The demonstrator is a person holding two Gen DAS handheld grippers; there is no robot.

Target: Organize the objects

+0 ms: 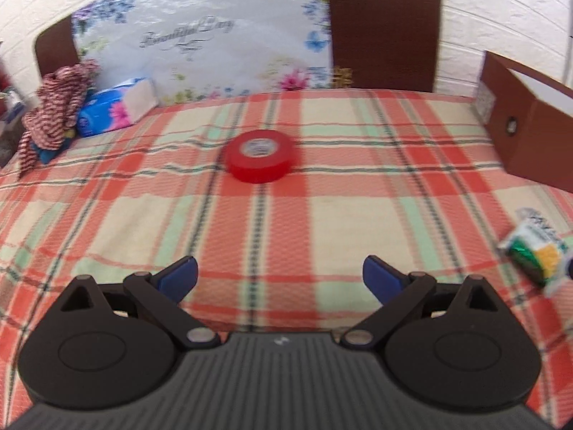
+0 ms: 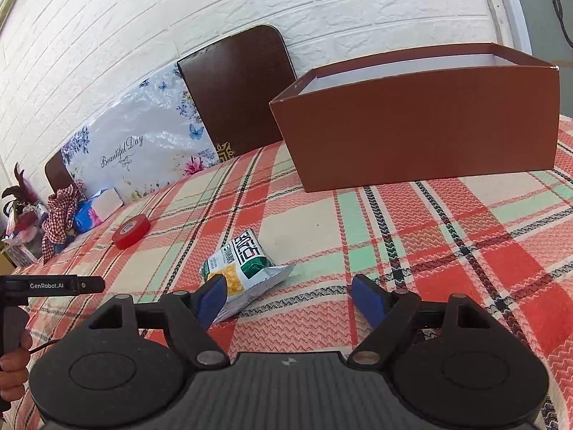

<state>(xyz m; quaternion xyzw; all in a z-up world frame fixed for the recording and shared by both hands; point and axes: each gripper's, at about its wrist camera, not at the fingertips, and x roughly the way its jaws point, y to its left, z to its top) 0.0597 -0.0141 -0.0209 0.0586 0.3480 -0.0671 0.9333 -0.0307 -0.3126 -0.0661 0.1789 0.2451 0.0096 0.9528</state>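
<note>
A red tape roll (image 1: 258, 160) lies flat on the plaid tablecloth, straight ahead of my open, empty left gripper (image 1: 280, 279) and well apart from it. It also shows in the right wrist view (image 2: 131, 231). A green and white snack packet (image 2: 243, 268) lies just ahead of my open, empty right gripper (image 2: 289, 299), its near end by the left fingertip (image 2: 213, 297). The packet also shows at the right edge of the left wrist view (image 1: 537, 251). An open brown cardboard box (image 2: 422, 132) stands at the back right, also in the left wrist view (image 1: 526, 125).
A blue tissue pack (image 1: 114, 107) and a red checked cloth (image 1: 57, 107) lie at the far left. A floral board (image 1: 200, 36) and a dark brown chair back (image 1: 383, 25) stand against the white brick wall. The left gripper's handle (image 2: 53, 285) shows at the left.
</note>
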